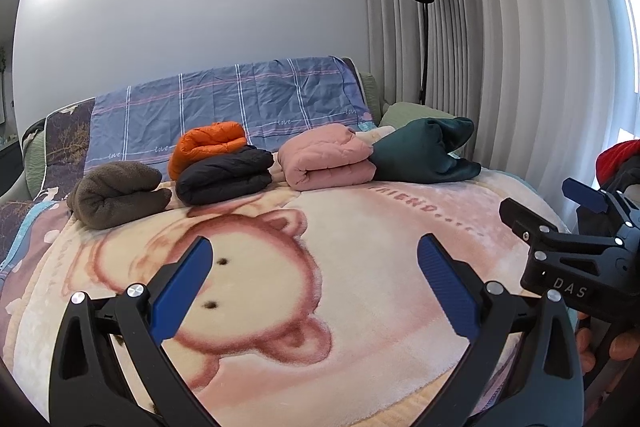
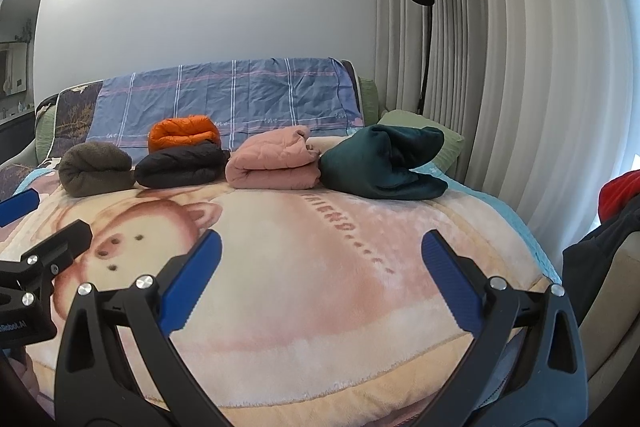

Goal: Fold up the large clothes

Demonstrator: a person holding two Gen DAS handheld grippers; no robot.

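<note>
Folded clothes lie in a row at the far side of the bed: a brown fleece (image 1: 116, 194) (image 2: 96, 167), a black jacket (image 1: 224, 175) (image 2: 180, 165) with an orange one (image 1: 208, 145) (image 2: 182, 133) behind it, a pink quilted one (image 1: 326, 163) (image 2: 272, 163) and a dark green one (image 1: 424, 151) (image 2: 382, 163). My left gripper (image 1: 314, 259) is open and empty above the bear blanket (image 1: 360, 287) (image 2: 320, 287). My right gripper (image 2: 320, 253) is open and empty beside it, and also shows at the right edge of the left wrist view (image 1: 560, 211).
A blue plaid sheet (image 1: 240, 107) covers the headboard. A black floor lamp (image 1: 423, 27) stands by grey curtains (image 1: 500, 67) on the right. Red and dark clothes (image 2: 608, 227) lie on a chair at the right edge. A green pillow (image 2: 436, 139) lies behind the green garment.
</note>
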